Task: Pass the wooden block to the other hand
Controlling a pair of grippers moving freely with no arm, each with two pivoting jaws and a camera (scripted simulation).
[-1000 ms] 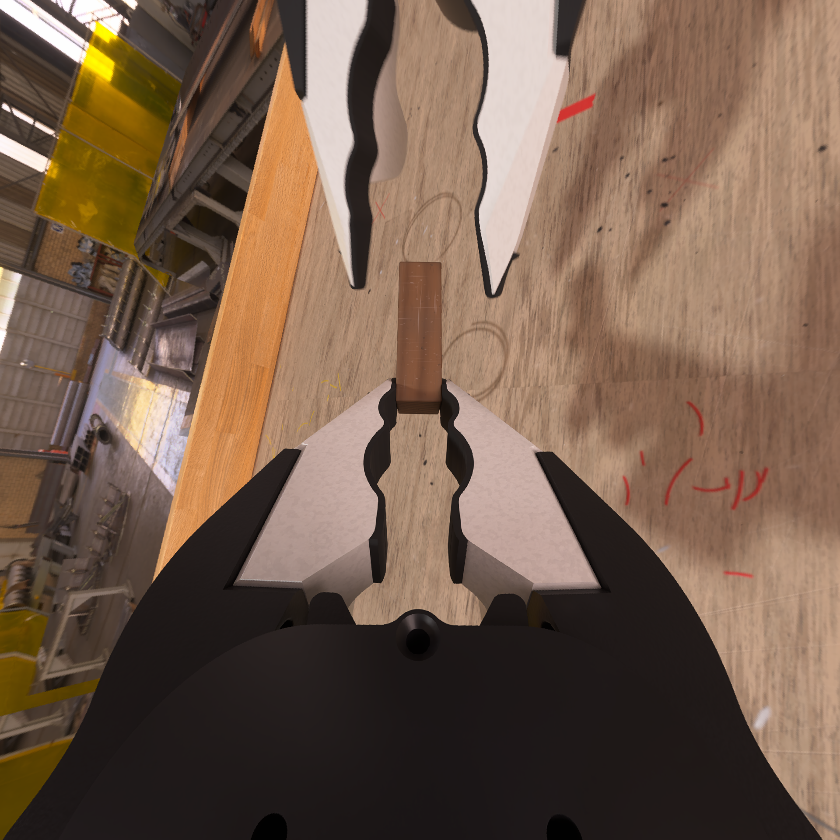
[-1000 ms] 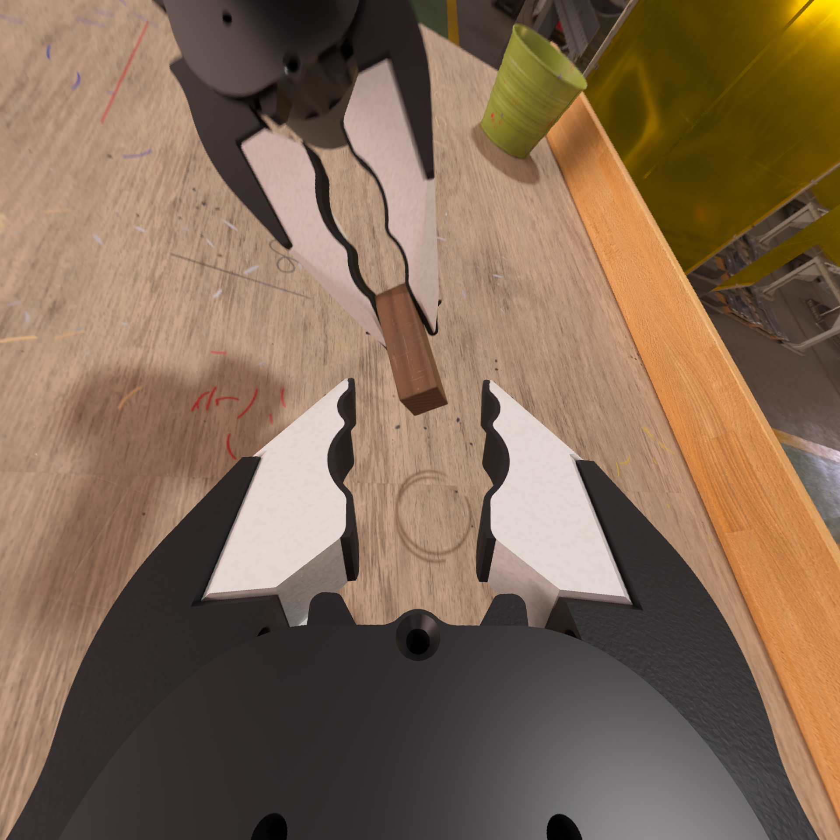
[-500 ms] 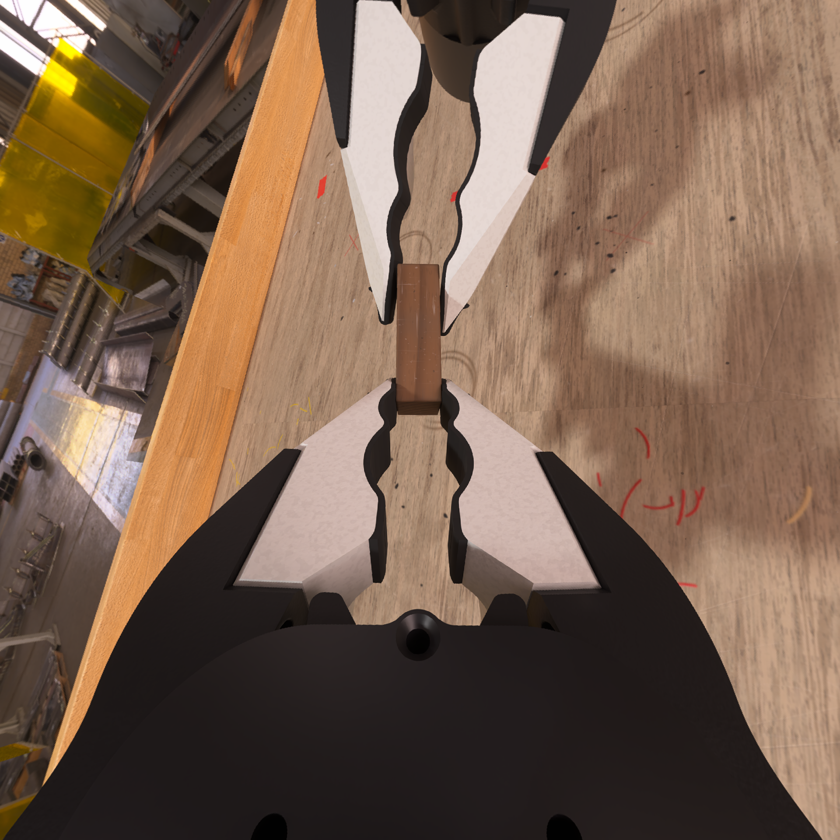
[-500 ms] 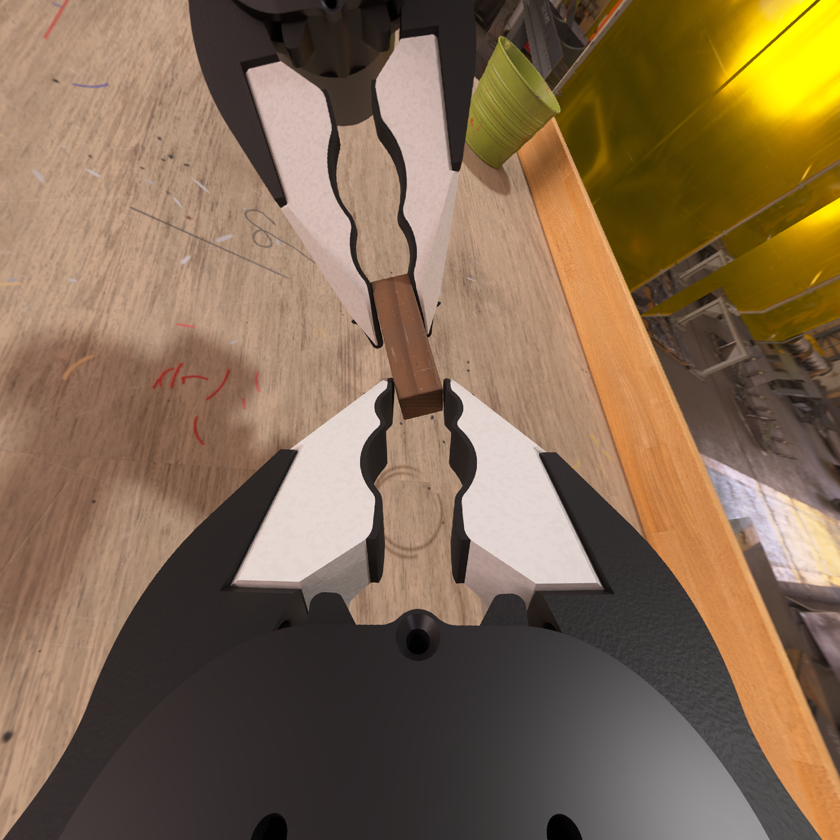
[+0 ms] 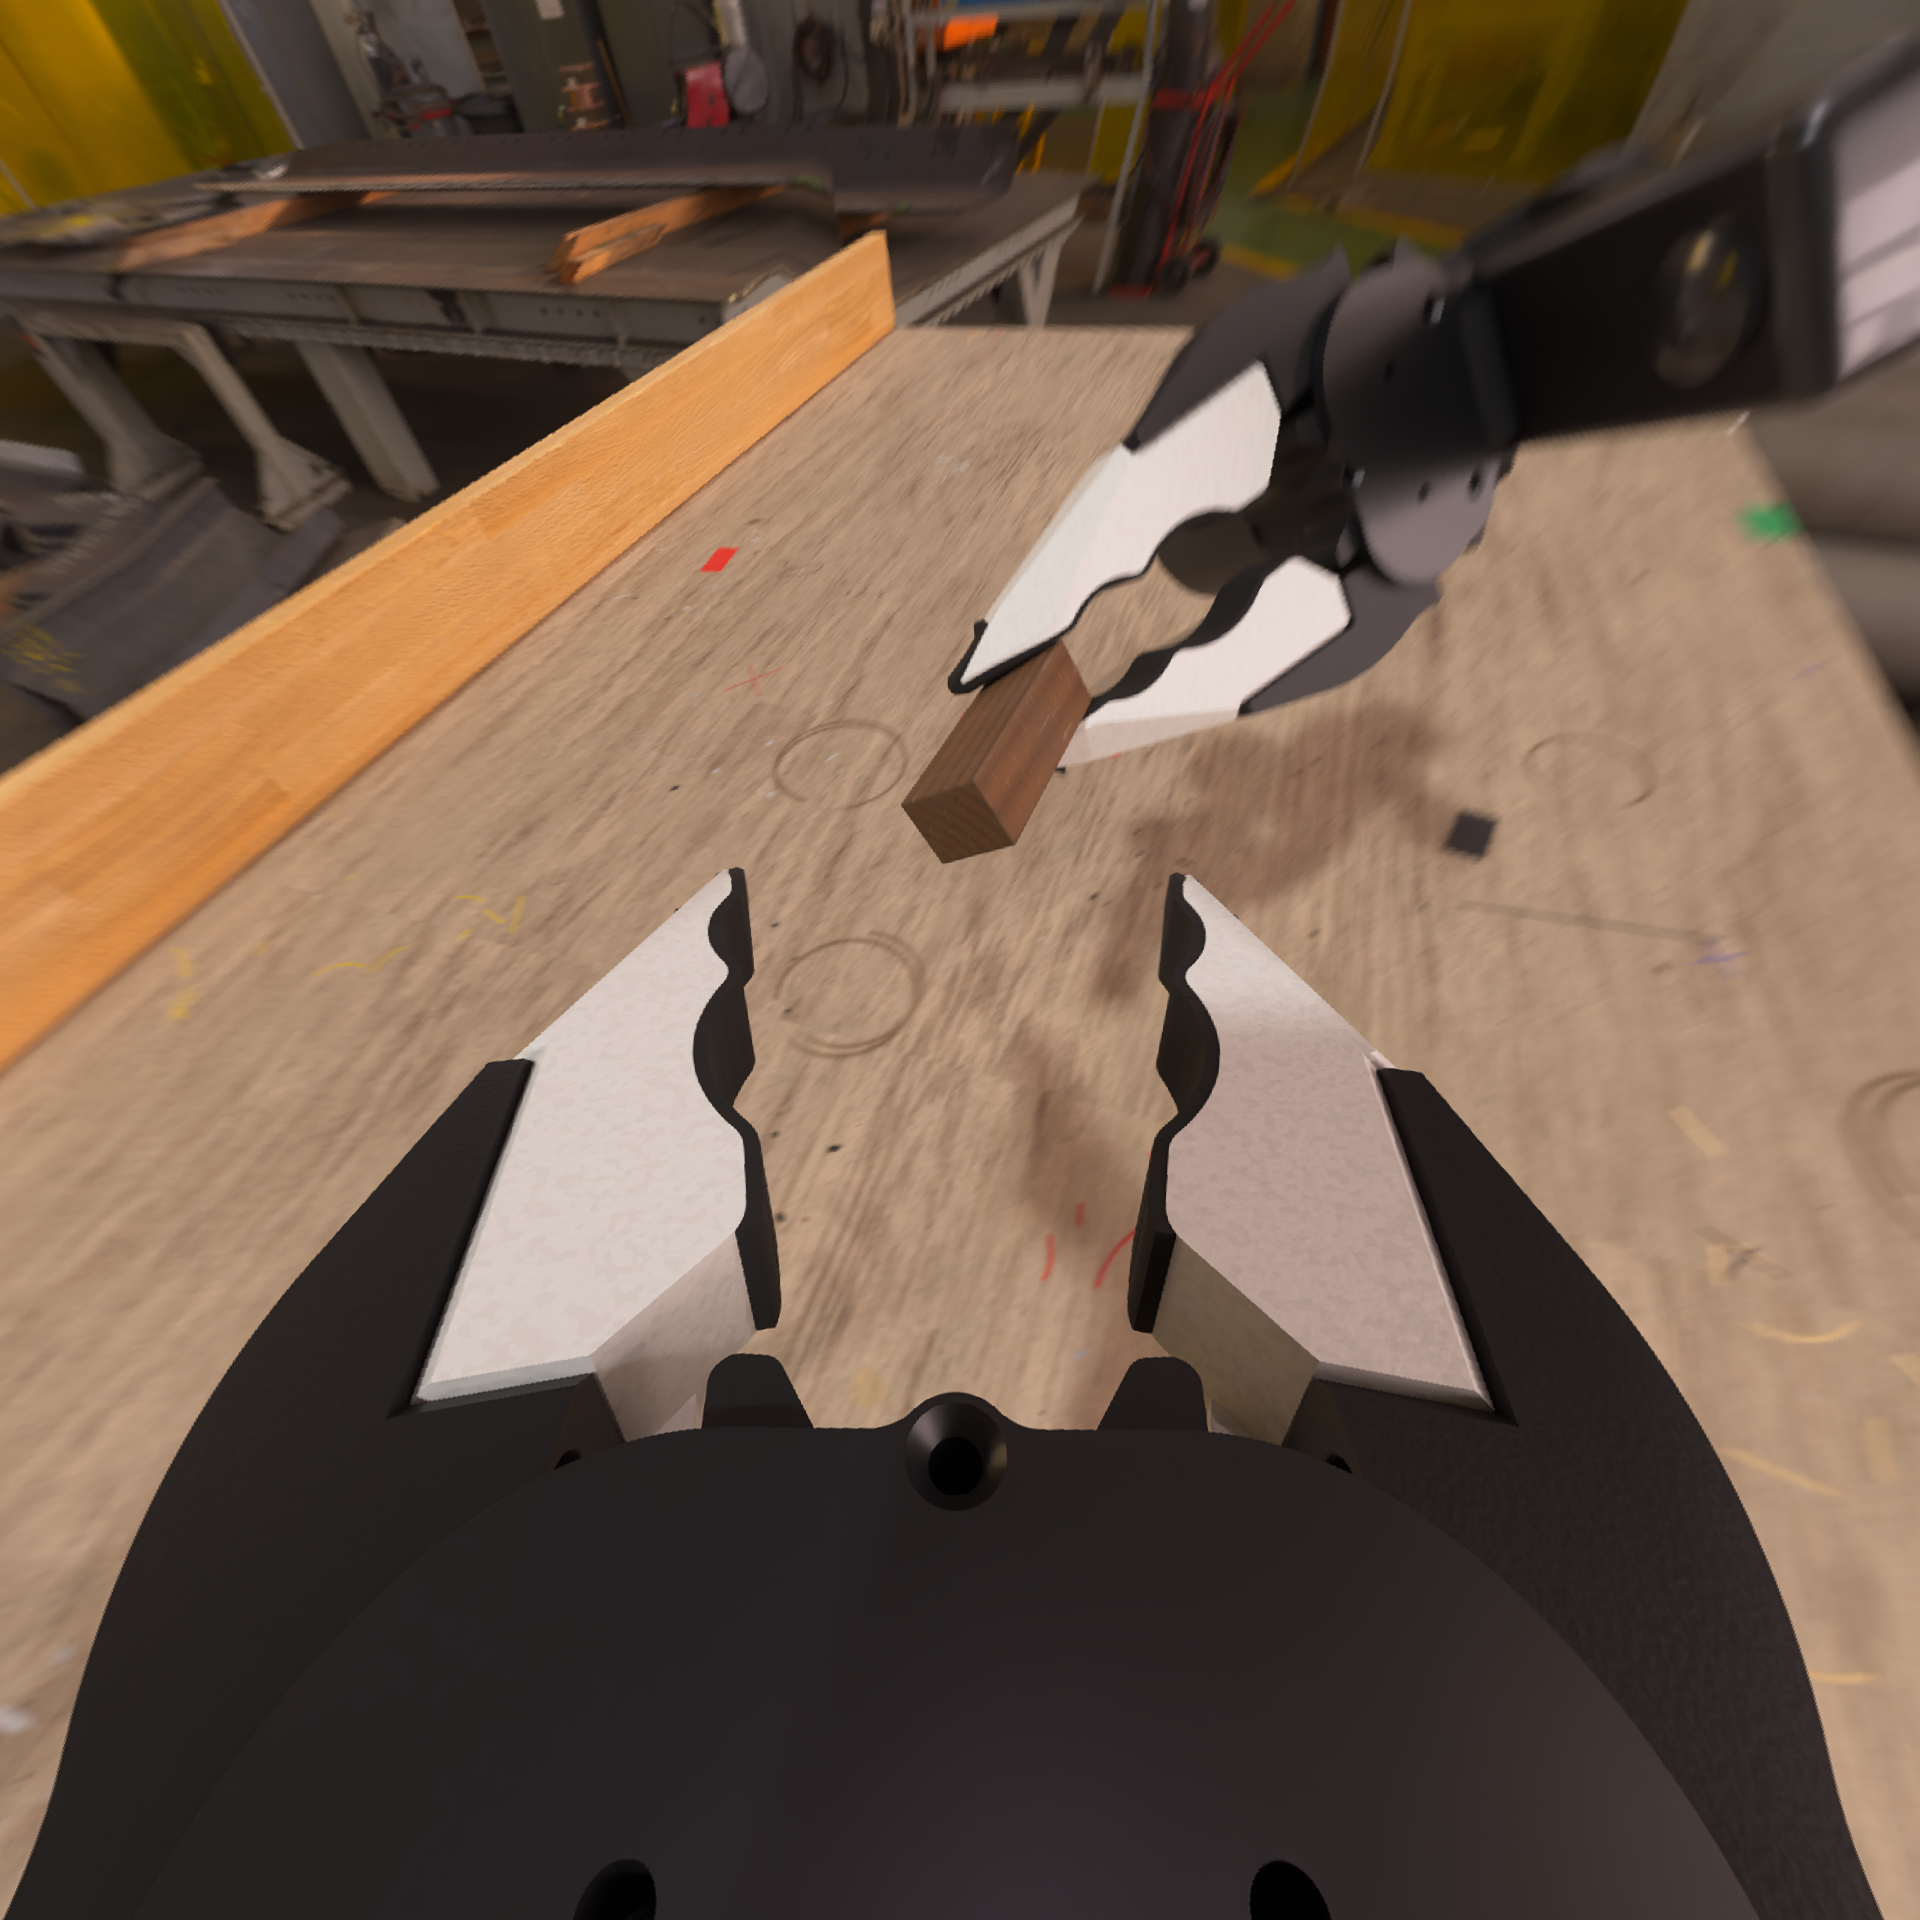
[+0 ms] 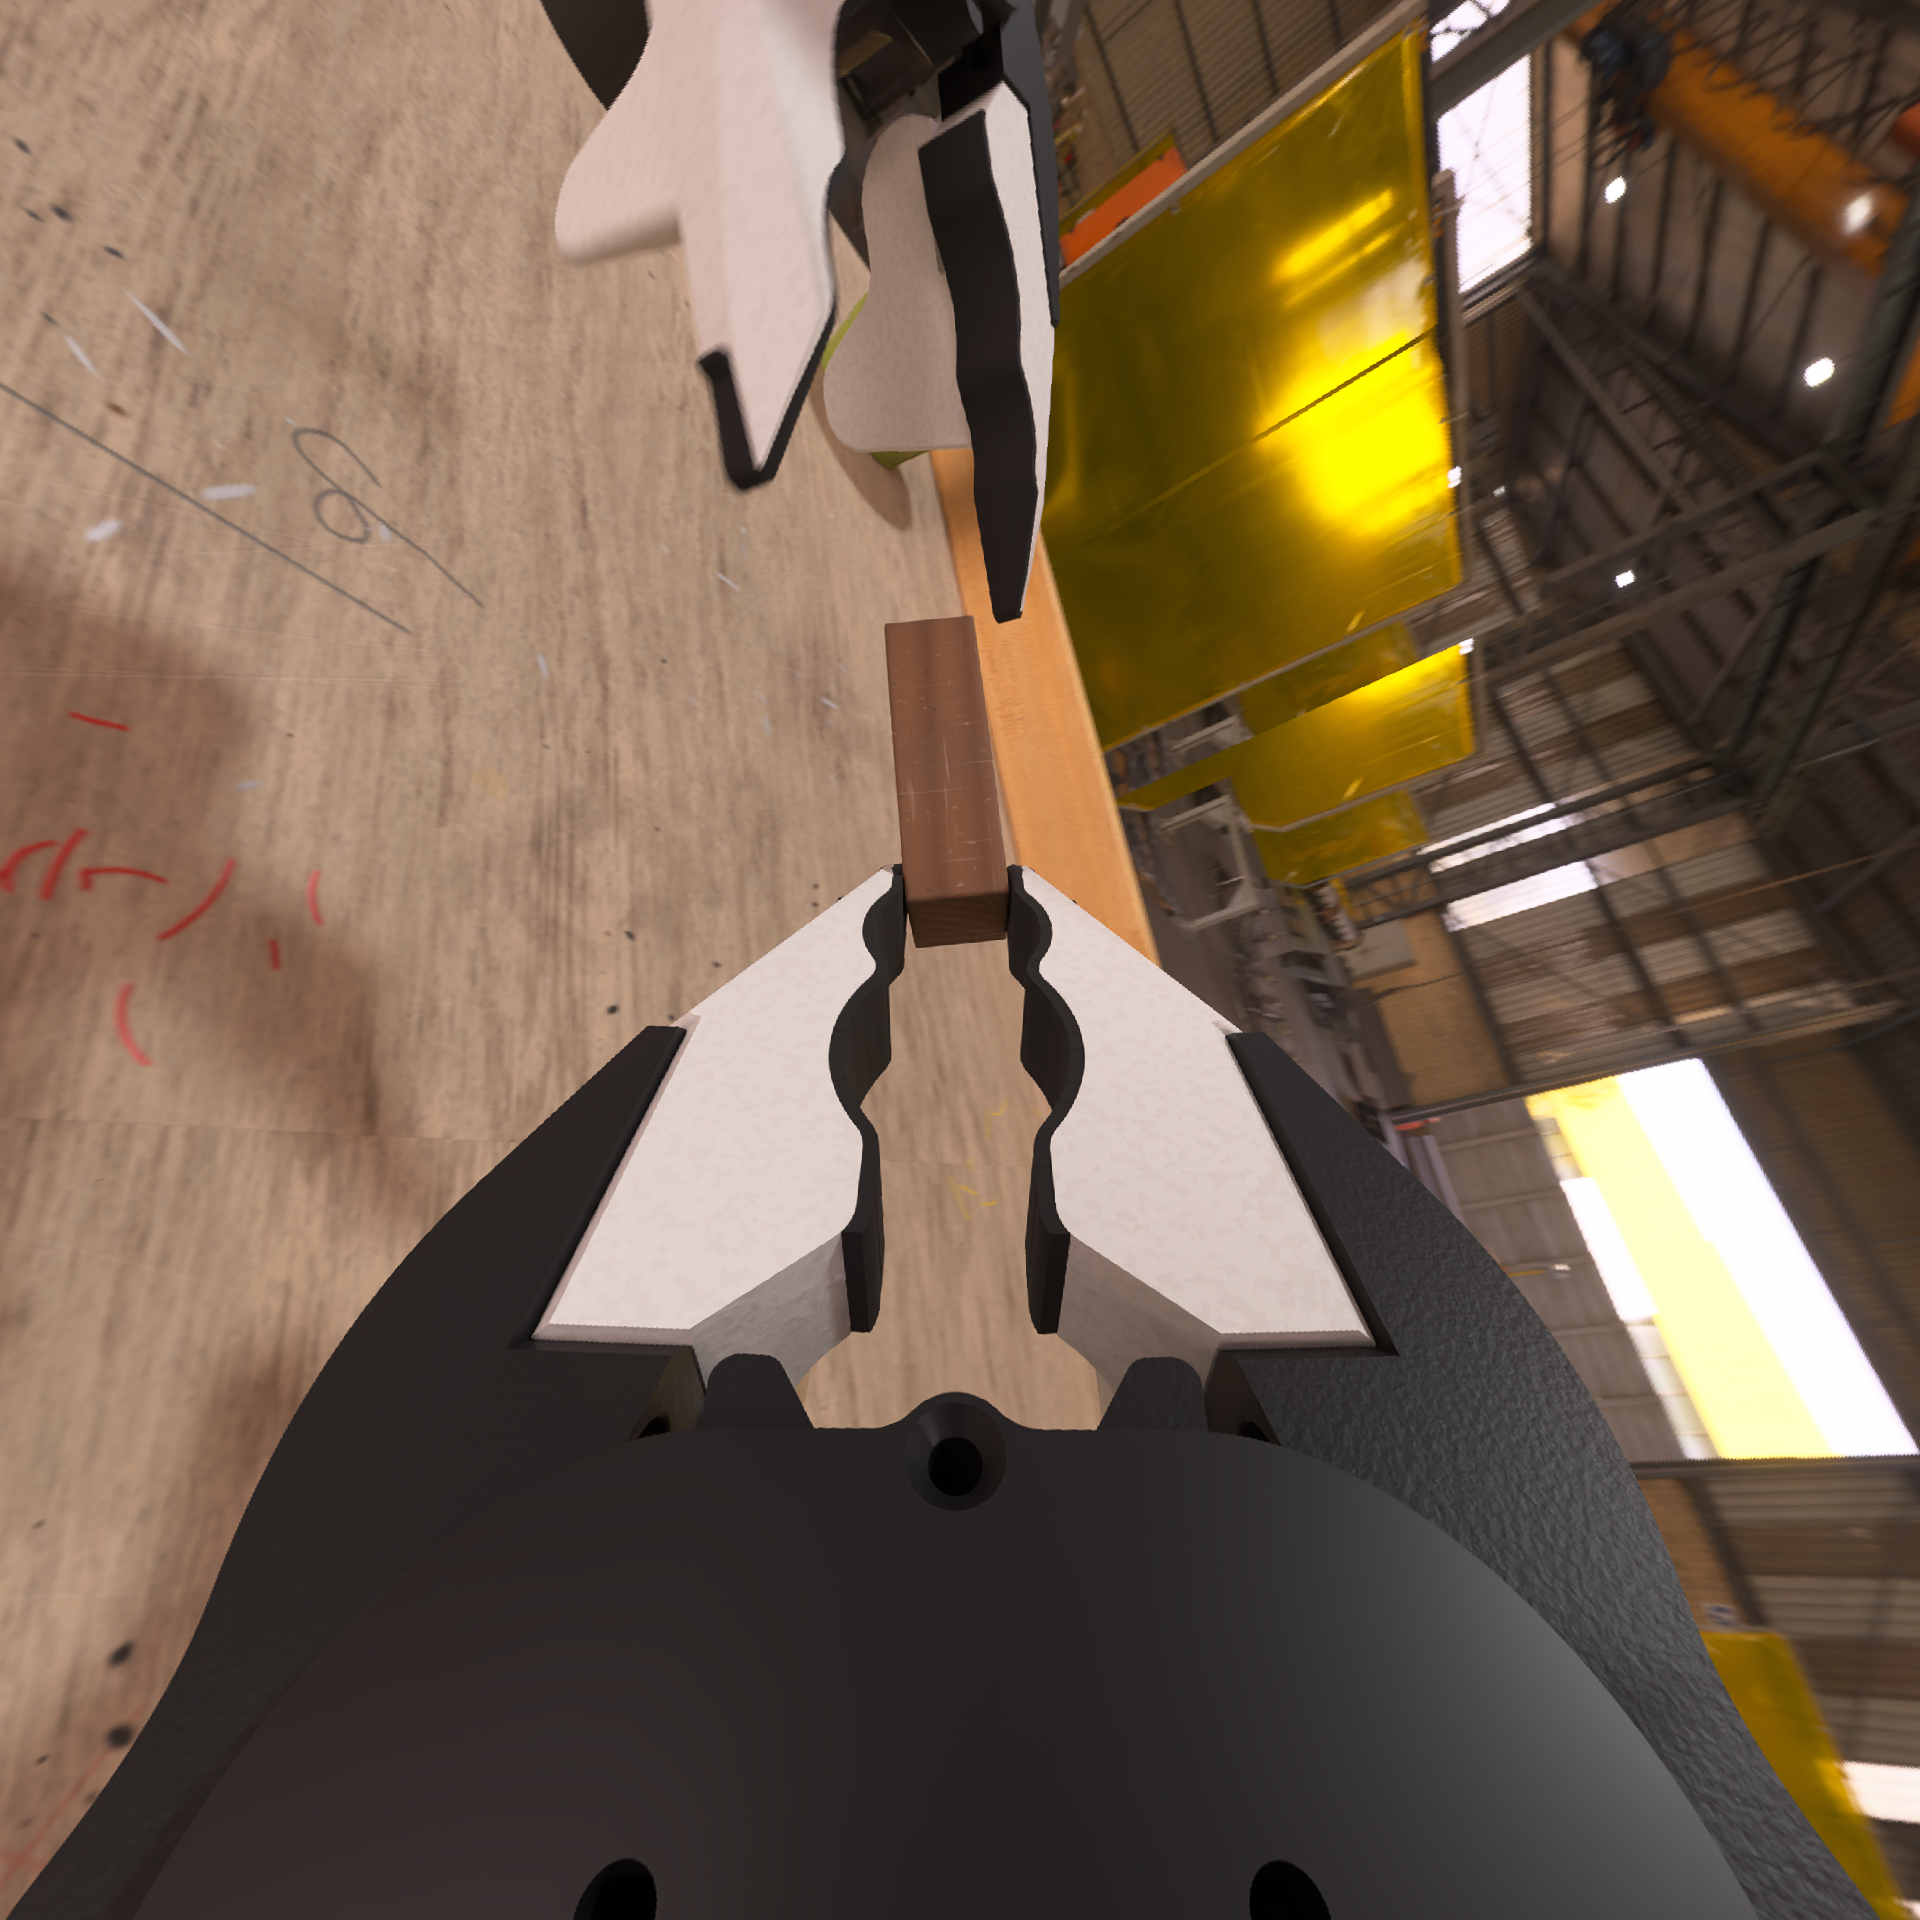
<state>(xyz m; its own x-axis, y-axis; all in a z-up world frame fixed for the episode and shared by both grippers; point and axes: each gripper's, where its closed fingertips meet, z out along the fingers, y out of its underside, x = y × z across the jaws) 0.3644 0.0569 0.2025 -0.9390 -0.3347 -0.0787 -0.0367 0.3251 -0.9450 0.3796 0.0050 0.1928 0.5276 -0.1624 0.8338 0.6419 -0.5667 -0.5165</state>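
Handoff looks done: left tool (image 5: 954, 883) has let go, fingers now spread wide with nothing between them, and it has backed off from the wooden block (image 5: 995, 756), which a second ago it was pinching by one end. Right tool (image 6: 954, 883) now carries the block alone, tips clamped on the near end, rest of the block sticking straight out toward 12 o'clock in its own view. From the left view the block sits at about 1 o'clock, held in the air above the table (image 5: 1558, 1039), not touching it. Half a second ago both tools were on it, so the release is the only change that matters; I'd judge the task essentially complete provided the right grip holds, since it's a shallow tip grip on a long piece. Table is pale scuffed wood with pencil rings, red scribbles and an orange edge strip (image 5: 436, 623). Beyond: workshop hall, yellow translucent panels (image 6: 1247, 416), steel benches (image 5: 520, 281), roof trusses.
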